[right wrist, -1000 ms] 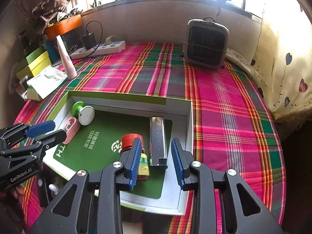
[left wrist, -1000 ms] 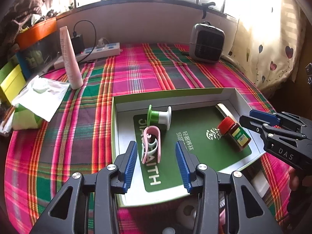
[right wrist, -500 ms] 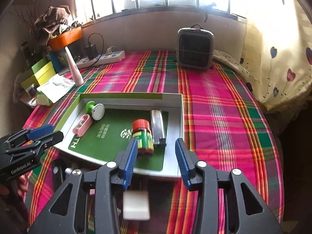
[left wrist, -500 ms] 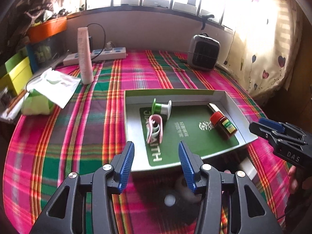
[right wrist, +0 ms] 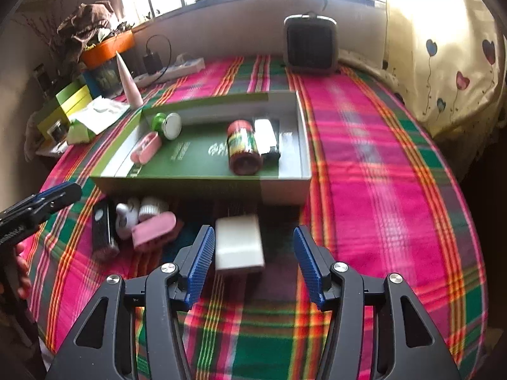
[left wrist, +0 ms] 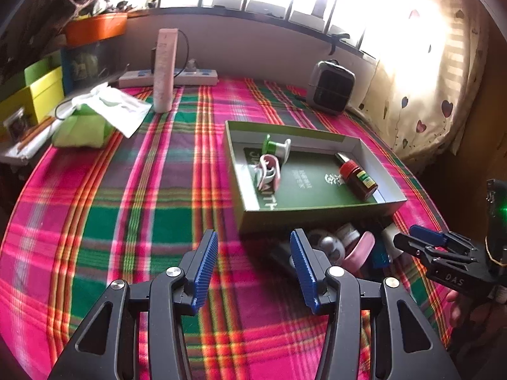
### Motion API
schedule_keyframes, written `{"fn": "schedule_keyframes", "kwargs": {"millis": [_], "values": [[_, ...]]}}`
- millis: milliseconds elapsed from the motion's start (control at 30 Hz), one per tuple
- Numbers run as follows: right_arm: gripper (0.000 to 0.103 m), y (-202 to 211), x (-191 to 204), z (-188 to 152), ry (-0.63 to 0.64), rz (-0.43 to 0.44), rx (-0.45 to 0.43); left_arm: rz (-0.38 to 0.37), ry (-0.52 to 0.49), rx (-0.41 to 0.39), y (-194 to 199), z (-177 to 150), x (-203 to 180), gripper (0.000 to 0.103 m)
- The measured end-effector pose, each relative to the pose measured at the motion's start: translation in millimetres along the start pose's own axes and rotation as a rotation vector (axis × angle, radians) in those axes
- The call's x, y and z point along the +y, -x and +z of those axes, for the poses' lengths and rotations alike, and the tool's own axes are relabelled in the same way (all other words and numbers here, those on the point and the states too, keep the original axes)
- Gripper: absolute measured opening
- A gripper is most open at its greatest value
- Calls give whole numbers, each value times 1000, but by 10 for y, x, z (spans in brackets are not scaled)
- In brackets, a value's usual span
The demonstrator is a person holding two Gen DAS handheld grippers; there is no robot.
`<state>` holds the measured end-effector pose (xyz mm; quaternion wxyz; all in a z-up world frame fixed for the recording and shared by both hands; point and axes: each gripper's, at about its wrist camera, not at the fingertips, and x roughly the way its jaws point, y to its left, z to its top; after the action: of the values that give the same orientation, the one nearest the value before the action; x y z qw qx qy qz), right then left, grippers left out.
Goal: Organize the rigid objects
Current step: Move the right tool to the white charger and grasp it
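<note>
My right hand-held gripper (right wrist: pixel 250 256) is opening around the white block (right wrist: pixel 239 242); left hand-held gripper (left wrist: pixel 253 262) apart, empty. Next: close on it, lift into the box (right wrist: pixel 285 186).

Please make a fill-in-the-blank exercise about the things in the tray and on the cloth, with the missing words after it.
1. The red-capped bottle lies on its side inside the ____ tray.
2. The white block rests on the plaid ____.
3. The green-and-white spool lies in the tray beside the ____ clip.
4. The heater stands beyond the tray, near the ____.

Missing words: green; cloth; pink; window
</note>
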<state>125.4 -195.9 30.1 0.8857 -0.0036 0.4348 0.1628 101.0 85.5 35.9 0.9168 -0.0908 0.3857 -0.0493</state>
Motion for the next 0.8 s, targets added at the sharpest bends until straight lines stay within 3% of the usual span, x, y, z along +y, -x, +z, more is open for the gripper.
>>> {"fn": "schedule_keyframes", "kwargs": {"millis": [600,800], "values": [[53,-171,-16,-37,12,-76,30,-11,47,33,-3,-130,196,47],[35,-163,-66,-40,7,-80,8,-2,40,49,-43,-122,103,47]]}}
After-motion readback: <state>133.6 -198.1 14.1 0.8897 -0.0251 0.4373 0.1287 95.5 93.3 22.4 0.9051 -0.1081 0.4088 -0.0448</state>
